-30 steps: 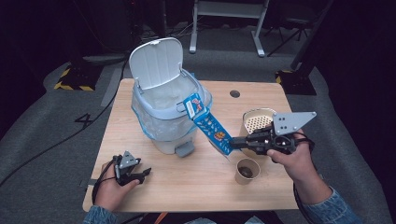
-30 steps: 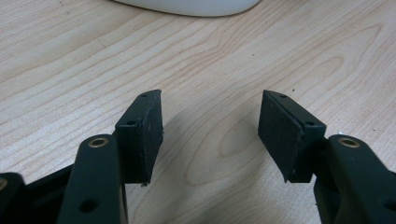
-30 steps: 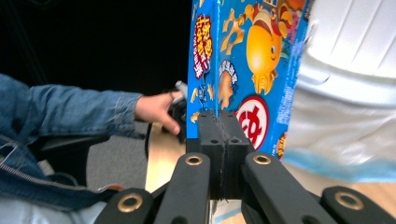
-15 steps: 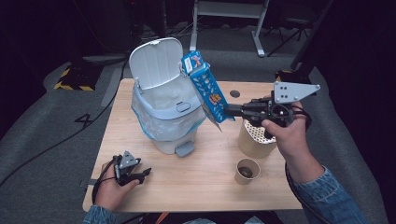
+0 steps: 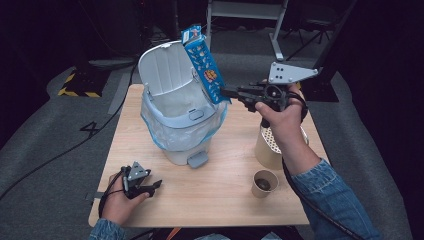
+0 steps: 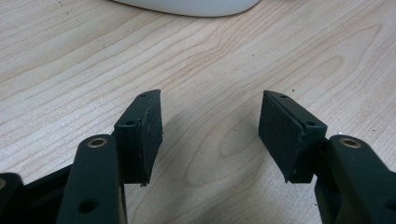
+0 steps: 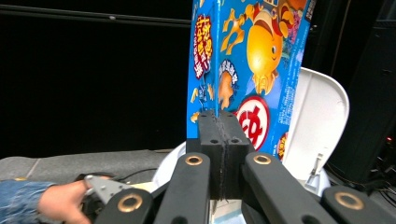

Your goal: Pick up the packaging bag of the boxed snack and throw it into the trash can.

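Your right gripper (image 5: pixel 227 93), upper centre of high view: jaws clamped on lower edge of blue printed snack box (image 5: pixel 202 62). Box stands tilted above open white pedal bin (image 5: pixel 175 117) with clear liner, beside raised lid (image 5: pixel 162 67). Your left gripper (image 5: pixel 150 186), lower left: jaws apart, nothing between, resting on light wooden table (image 5: pixel 220 190). Small paper cup (image 5: pixel 264 183) at lower right.
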